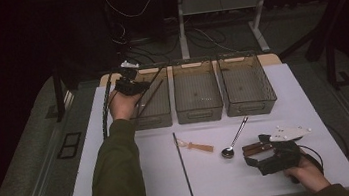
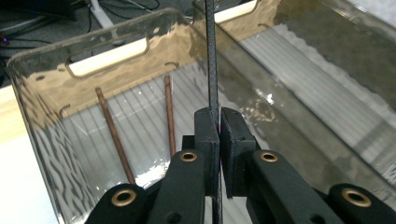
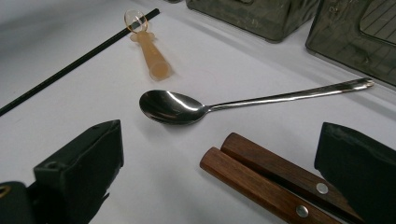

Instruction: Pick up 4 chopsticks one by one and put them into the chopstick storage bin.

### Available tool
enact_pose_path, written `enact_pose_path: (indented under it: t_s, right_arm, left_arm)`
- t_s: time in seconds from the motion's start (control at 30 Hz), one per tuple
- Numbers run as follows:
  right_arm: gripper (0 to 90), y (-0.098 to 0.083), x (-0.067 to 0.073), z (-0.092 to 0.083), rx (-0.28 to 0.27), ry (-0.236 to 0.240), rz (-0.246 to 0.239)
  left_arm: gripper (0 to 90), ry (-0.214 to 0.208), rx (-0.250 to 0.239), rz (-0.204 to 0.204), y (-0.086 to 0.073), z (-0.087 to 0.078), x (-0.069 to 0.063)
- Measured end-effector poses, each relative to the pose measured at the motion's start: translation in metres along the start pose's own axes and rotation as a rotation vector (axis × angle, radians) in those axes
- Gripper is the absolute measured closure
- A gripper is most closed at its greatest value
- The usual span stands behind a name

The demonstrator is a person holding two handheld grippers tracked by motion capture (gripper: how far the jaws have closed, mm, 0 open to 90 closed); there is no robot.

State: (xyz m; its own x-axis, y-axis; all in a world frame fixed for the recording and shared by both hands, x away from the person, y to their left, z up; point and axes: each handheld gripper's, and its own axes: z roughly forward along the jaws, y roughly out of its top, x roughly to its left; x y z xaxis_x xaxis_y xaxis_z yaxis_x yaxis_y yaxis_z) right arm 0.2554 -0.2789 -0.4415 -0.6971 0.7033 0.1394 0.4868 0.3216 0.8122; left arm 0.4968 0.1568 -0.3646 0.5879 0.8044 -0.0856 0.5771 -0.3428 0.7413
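At upper left, our left gripper point(image 2: 218, 140), fingers pinching a black chopstick point(image 2: 211, 56), holds it over the left bin point(image 1: 156, 108); our right gripper point(image 3: 219, 177), fingers spread, rests at lower right.

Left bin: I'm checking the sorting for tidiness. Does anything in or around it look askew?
Nothing is spilled or damaged. One dark chopstick leans slantwise across the left bin, pinched in the left gripper. Two brown chopsticks already lie inside. Another black chopstick lies on the table.
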Motion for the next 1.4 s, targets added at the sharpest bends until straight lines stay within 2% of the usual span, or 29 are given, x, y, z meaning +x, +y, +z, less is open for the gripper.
enact_pose_path:
  t_s: [0.23,0.27,0.33,0.4,0.53,0.77,0.9,1.03,1.1,1.27,1.4]
  right_arm:
    - [1.5,0.0,0.0,-0.001,-0.003,0.002,0.005]
    - [1.5,0.0,0.0,-0.001,-0.003,0.003,0.005]
    - [1.5,0.0,0.0,-0.001,-0.003,0.003,0.004]
    - [1.5,0.0,0.0,0.0,-0.002,0.003,0.004]
    - [1.5,0.0,0.0,0.0,-0.001,0.003,0.002]
    - [1.5,0.0,0.001,0.0,0.001,0.001,0.0]
    - [1.5,0.0,0.001,0.001,0.002,-0.001,-0.003]
    - [1.5,0.0,0.001,0.001,0.005,-0.002,-0.002]
    - [1.5,0.0,0.001,0.001,0.007,-0.003,-0.002]
    - [1.5,0.0,0.001,0.001,0.011,-0.005,-0.002]
    - [1.5,0.0,0.001,0.002,0.012,-0.007,-0.002]
  left_arm:
    - [85.1,0.007,0.014,-0.016,-0.007,0.006,0.004]
    - [85.0,0.015,0.021,-0.021,-0.008,0.007,0.004]
    - [83.9,0.06,0.027,-0.001,-0.009,0.008,0.003]
    - [81.9,0.054,0.022,-0.007,-0.01,0.008,0.004]
    - [76.2,0.067,0.016,0.002,-0.012,0.006,0.003]
    - [66.4,0.051,-0.005,0.008,-0.013,0.0,-0.001]
    - [57.5,0.031,-0.021,0.01,-0.011,-0.01,-0.008]
    - [48.6,0.007,-0.013,0.012,-0.013,-0.02,-0.018]
    - [45.6,0.002,-0.009,0.032,-0.015,-0.025,-0.025]
    - [42.3,-0.02,-0.019,0.054,-0.024,-0.042,-0.045]
    - [46.8,-0.056,-0.024,0.07,-0.035,-0.055,-0.062]
